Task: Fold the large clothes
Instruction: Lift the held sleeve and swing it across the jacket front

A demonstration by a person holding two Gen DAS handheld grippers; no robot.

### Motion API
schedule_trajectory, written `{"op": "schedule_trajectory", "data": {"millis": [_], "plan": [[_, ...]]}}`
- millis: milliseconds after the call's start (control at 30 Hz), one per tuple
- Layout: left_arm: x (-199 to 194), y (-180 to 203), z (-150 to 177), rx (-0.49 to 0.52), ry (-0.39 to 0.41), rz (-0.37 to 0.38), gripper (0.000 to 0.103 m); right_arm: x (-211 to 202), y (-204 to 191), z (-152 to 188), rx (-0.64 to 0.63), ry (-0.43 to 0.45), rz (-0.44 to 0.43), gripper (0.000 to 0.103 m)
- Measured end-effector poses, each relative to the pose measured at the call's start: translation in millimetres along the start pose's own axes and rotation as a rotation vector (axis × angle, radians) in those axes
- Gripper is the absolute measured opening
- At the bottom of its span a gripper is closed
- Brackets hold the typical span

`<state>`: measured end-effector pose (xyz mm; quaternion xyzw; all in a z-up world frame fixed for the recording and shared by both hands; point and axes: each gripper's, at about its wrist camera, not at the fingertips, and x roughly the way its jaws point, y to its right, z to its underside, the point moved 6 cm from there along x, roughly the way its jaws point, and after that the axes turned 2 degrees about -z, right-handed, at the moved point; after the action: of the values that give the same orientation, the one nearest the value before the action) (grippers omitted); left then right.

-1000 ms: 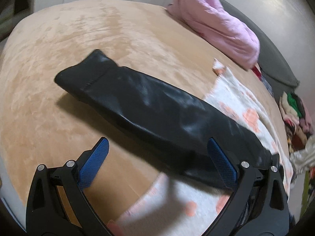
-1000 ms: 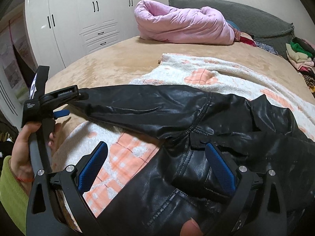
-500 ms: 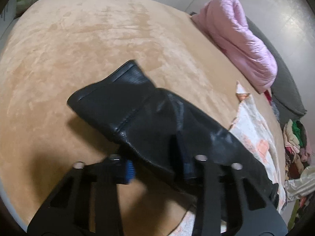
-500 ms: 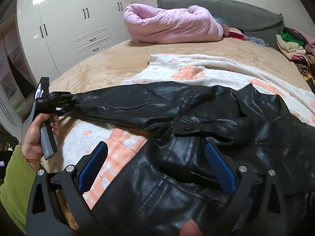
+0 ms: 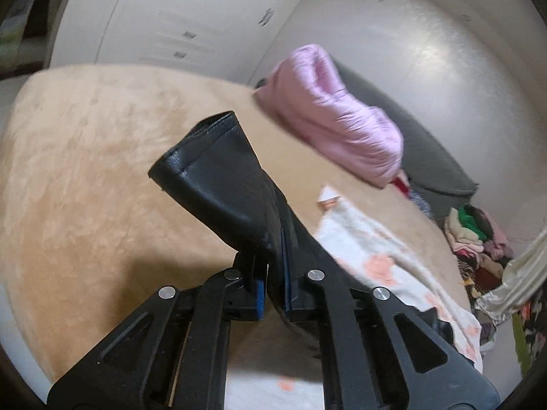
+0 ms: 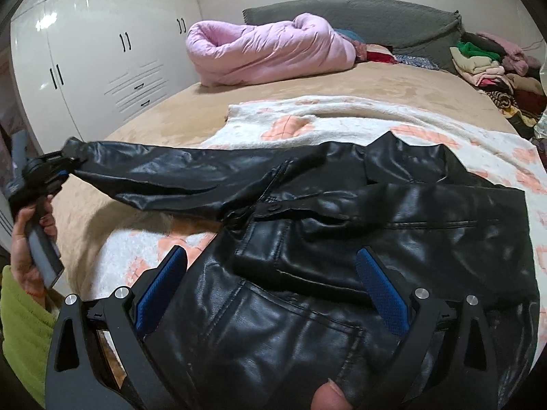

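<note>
A black leather jacket lies spread on a white and orange blanket on the bed. Its left sleeve stretches out to the left, lifted off the bed. My left gripper is shut on the sleeve near its cuff, which sticks up past the fingers; the gripper also shows in the right wrist view. My right gripper is open and empty, hovering over the jacket's front panel.
The bed has a tan cover. A rolled pink duvet lies at the head by a grey headboard. A pile of clothes sits at the far right. White wardrobes stand to the left.
My left gripper closed on the sleeve near the cuff and lifted it off the bed. My right gripper stayed open over the jacket front, shifting slightly.
</note>
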<state>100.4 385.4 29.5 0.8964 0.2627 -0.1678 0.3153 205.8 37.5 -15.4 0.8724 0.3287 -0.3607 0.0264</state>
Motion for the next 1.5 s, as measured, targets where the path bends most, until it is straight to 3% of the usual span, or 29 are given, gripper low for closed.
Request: {"op": "schedule_trajectory", "data": {"millis": [233, 733, 867, 1200, 1500], "plan": [[-35, 69, 0, 0.129, 0.035, 0.107, 0.001, -21, 19, 1, 0.036, 0.035, 0.0, 0.099], [-78, 189, 23, 0.324, 0.048, 0.24, 0.001, -69, 76, 8, 0.149, 0.132, -0.011, 0.099], [-82, 217, 34, 0.37, 0.037, 0.267, 0.001, -75, 94, 8, 0.202, 0.143, -0.052, 0.099], [-79, 291, 90, 0.523, -0.037, 0.328, 0.001, -109, 153, -12, 0.236, 0.221, -0.024, 0.099], [-58, 331, 156, 0.644, -0.14, 0.346, 0.001, -125, 222, 13, 0.419, 0.261, 0.002, 0.099]]}}
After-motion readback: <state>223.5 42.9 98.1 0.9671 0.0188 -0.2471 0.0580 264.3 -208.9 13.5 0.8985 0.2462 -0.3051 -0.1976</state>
